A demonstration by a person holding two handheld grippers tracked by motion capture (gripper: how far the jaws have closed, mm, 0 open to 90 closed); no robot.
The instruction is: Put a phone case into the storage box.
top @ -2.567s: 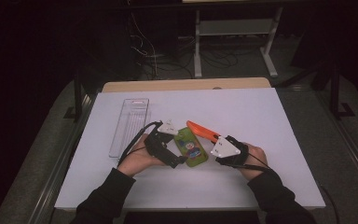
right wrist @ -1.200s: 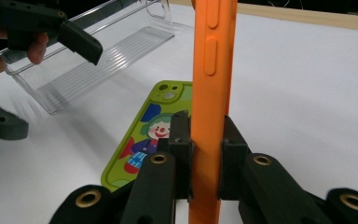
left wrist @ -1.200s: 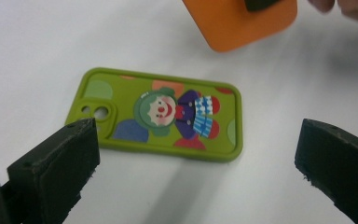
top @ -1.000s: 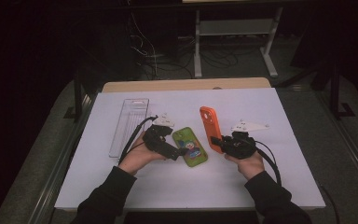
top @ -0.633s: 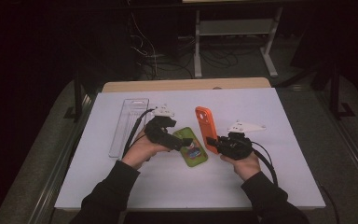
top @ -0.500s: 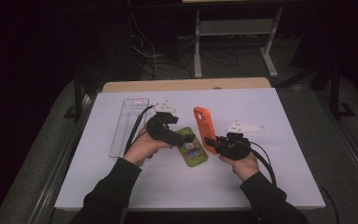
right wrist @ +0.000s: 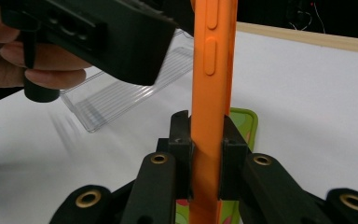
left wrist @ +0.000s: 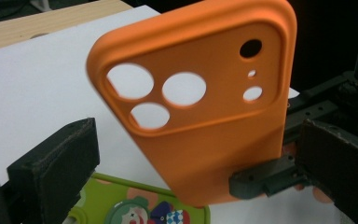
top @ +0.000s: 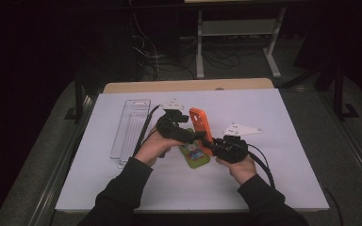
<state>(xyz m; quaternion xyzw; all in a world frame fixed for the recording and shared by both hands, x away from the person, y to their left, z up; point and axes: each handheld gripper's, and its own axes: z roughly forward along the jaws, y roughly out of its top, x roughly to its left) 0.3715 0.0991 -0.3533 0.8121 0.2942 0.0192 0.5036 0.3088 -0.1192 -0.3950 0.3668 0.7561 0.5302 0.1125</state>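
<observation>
Near the centre of the white desk [top: 273, 179], the right hand-held gripper [top: 210, 143] is clenched on the lower end of an orange phone case [top: 201, 128], holding it upright above the surface. Seen along that gripper's own jaws, the case's edge with its side buttons stands straight up between the two pads [right wrist: 181, 154], which press on both faces. The left hand-held gripper [top: 199, 136] reaches in from nine o'clock with its jaws spread wide, one on either side of the case and touching neither face; its camera looks at the case's back with three round lens holes. A green phone case [top: 195, 155] printed with a clown lies flat just below, at six o'clock from the orange one. A clear plastic tray [top: 129, 127] lies at nine o'clock, well apart.
</observation>
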